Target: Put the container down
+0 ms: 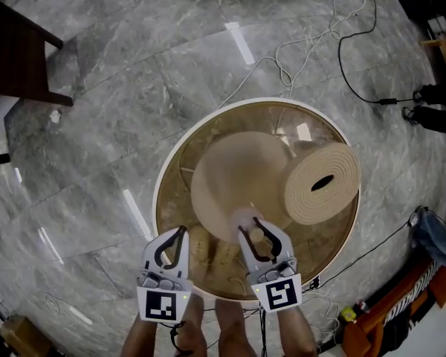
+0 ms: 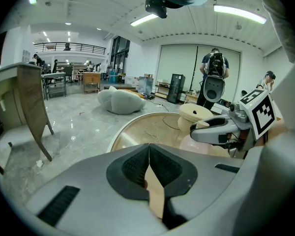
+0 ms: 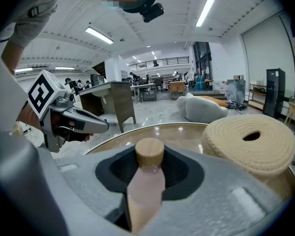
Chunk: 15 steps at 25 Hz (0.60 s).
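Observation:
A pale pink bottle [image 3: 146, 183] with a round wooden cap [image 3: 149, 153] is the container. My right gripper [image 3: 148, 170] is shut on it, cap pointing away from me. In the head view the right gripper [image 1: 256, 234] holds the bottle [image 1: 245, 218] low over the near part of a round glass table [image 1: 163, 177], right by the brim of a straw hat [image 1: 238, 177]. My left gripper [image 1: 172, 244] hovers beside it at the left, over the table's near rim. Its jaws [image 2: 149, 154] meet with nothing between them.
A thick coiled woven roll [image 1: 321, 183] leans on the hat's right side. White and black cables [image 1: 334, 36] trail over the marble floor beyond the table. Dark wooden furniture [image 1: 15, 58] stands far left; orange gear [image 1: 390, 311] lies near right. People stand in the background.

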Motion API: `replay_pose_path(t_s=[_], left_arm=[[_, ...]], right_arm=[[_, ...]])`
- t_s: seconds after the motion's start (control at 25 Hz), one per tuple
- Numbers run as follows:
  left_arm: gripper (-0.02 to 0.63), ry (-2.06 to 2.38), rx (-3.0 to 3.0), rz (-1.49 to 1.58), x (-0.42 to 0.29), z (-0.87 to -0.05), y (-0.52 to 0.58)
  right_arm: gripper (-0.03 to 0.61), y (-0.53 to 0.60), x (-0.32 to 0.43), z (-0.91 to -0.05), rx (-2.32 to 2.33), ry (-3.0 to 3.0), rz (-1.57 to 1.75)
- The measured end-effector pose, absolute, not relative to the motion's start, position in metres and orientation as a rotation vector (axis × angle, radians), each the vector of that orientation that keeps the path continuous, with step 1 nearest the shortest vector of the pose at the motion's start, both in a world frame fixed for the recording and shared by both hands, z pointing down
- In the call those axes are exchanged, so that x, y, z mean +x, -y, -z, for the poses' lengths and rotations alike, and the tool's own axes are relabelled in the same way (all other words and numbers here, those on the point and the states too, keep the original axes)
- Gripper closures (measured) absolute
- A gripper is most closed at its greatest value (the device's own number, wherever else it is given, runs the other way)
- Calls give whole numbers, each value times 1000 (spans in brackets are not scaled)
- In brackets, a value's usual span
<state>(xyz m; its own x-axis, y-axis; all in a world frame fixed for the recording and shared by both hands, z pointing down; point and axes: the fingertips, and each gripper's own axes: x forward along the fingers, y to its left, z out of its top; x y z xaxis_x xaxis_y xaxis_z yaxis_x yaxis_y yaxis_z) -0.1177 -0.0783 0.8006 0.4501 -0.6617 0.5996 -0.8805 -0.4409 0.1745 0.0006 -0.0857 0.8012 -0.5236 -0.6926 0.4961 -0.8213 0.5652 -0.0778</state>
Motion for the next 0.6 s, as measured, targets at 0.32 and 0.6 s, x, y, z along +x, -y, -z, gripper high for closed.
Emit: replay_pose_path(t_s=[0.32, 0.6], left_arm=[[594, 1282, 2228, -651, -120, -811, 70], [594, 1292, 2222, -643, -120, -812, 69]], right_arm=[[448, 83, -3, -804, 1226, 2391, -402], [446, 81, -6, -805, 1235, 2380, -351]])
